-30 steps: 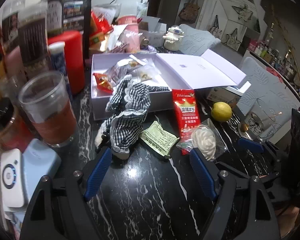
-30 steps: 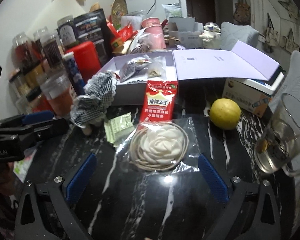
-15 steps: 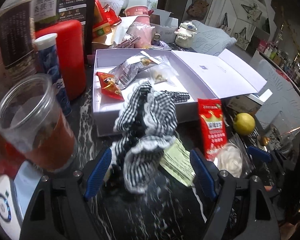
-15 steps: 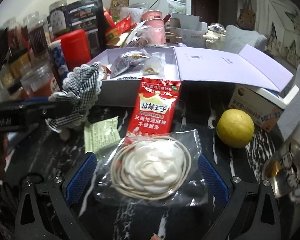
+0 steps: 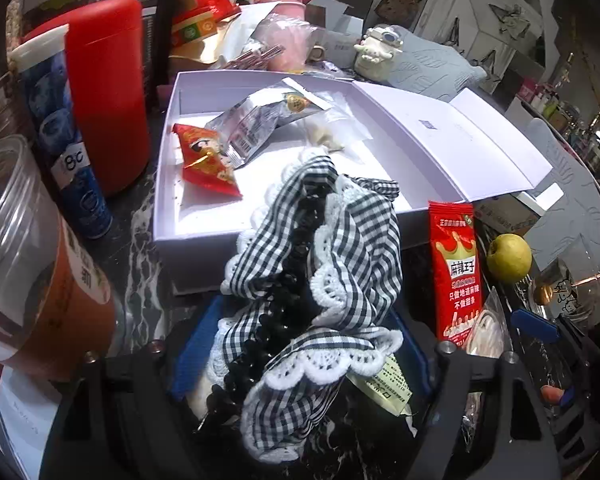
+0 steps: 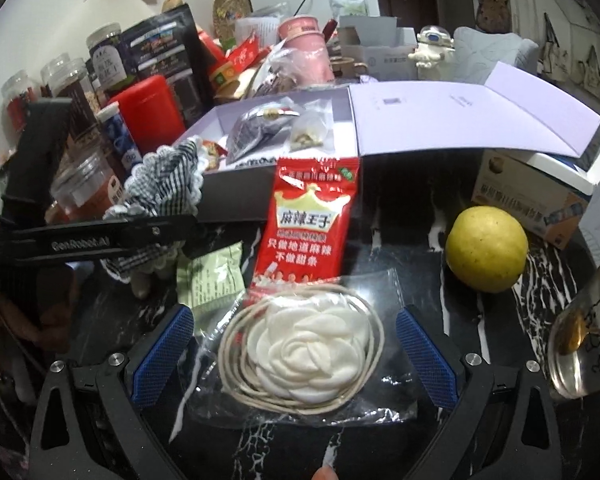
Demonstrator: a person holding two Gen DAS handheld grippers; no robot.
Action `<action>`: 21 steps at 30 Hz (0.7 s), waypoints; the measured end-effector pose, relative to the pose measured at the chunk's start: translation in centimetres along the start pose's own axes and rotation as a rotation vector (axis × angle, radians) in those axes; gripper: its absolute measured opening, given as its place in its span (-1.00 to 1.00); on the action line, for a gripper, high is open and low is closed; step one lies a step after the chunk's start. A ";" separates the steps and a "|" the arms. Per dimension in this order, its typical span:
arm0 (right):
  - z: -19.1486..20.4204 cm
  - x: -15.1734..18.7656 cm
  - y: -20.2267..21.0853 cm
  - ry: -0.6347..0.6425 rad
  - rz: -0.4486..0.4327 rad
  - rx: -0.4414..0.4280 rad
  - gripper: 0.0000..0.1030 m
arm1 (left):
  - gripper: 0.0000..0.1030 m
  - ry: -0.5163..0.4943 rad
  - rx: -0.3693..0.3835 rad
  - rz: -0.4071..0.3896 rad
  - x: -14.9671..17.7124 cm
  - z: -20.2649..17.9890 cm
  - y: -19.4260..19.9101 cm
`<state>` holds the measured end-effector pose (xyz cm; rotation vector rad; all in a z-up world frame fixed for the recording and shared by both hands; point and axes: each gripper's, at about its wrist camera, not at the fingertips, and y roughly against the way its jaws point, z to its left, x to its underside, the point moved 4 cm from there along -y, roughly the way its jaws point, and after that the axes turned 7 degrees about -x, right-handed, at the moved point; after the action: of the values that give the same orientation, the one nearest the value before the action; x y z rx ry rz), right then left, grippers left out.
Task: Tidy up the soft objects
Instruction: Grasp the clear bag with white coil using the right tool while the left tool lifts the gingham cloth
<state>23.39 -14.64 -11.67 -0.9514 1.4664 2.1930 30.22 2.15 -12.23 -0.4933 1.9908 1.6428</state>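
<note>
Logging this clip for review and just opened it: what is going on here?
The left claw is closed around a black-and-white checked fabric scrunchie with lace trim, held just in front of the open white cardboard box. The right claw sits open around a white fabric flower in a clear plastic bag, which lies on the black marble table.

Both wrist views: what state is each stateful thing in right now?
Left gripper: jaws shut on the gingham cloth.
Gingham cloth: bunched, gripped.
Right gripper: open, straddling the bagged flower.
Bagged flower: flat on table.
Box: open, lid folded back.
</note>
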 end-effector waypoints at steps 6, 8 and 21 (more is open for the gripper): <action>0.6 0.4 -0.9 0.008 0.050 -0.061 1.00 | -0.04 -0.029 -0.011 -0.007 0.2 -0.2 0.0; 0.6 0.6 -1.1 0.015 0.063 -0.035 1.00 | -0.06 -0.023 -0.002 -0.006 0.4 -0.1 0.3; -1.8 1.8 -1.9 -0.037 0.128 0.145 1.00 | -0.09 -0.009 0.031 -0.008 3.3 0.1 4.5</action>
<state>23.86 -15.63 -14.61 -0.7858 1.6853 2.1431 24.99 3.26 -10.65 -0.4813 2.0019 1.6042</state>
